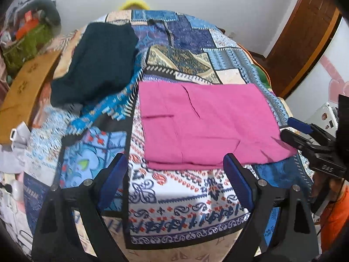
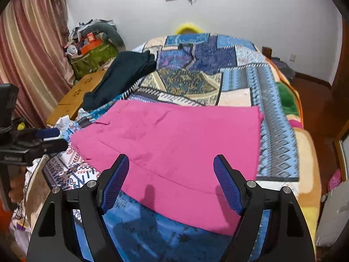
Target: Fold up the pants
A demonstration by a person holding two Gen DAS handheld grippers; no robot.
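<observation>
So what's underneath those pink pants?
The pink pants lie folded flat on a patterned bedspread of blue and white patches that covers the bed. What the cloth looks like right beneath them is hidden.

We look along the right gripper [image 2: 171, 183], whose blue-padded jaws stand wide apart with nothing between them, poised over the near edge of the pink pants [image 2: 174, 144], which lie folded flat on the patterned bedspread [image 2: 274, 113]. A dark green garment [image 2: 122, 78] lies heaped toward the far left of the bed, apart from the pants, beside a wooden bench [image 2: 76, 98] and a striped curtain [image 2: 32, 50]. At the left edge we see the left gripper [image 2: 50, 140], its tips near the pants' left corner.
</observation>
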